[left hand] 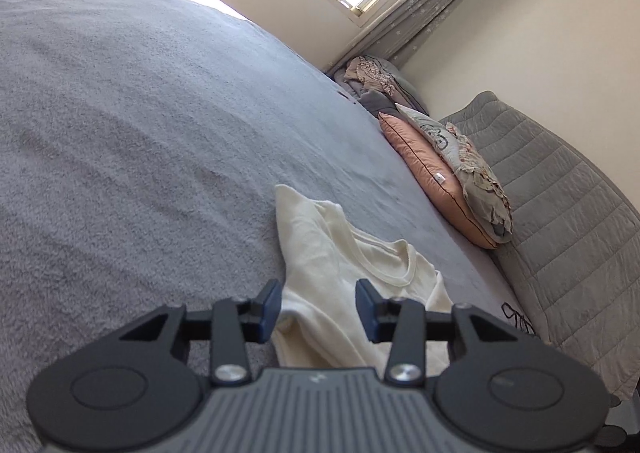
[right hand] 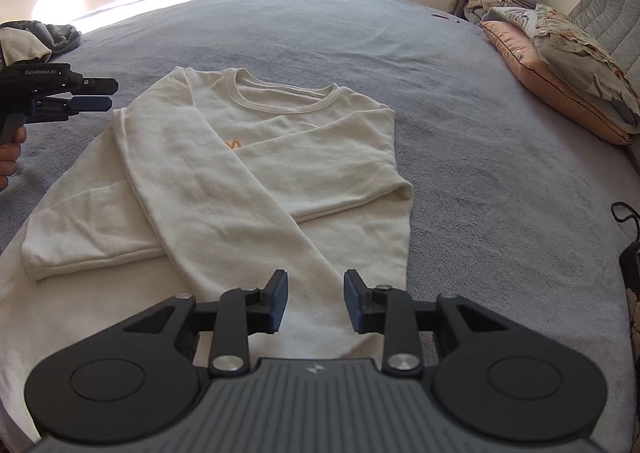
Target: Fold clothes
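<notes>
Right hand-held gripper [right hand: 316,300] part-open, empty, over sweatshirt [right hand: 248,173] hem; left hand-held gripper [right hand: 100,95] nearly shut, empty. Risk: shallow pinch drags crossed sleeves [right hand: 192,181] apart.

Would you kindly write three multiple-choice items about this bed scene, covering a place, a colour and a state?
1. Where does the cream sweatshirt lie?
A. On the grey bed cover
B. On the quilted headboard
C. On the floor

2. What colour is the plain pillow at the bed's edge?
A. Green
B. Pink
C. Black

3. How are the sweatshirt's sleeves?
A. Spread wide
B. Rolled up
C. Folded across the chest

Answers: 1 A, it lies flat on the cover; 2 B, its side shows pink; 3 C, both sleeves cross the front.
</notes>
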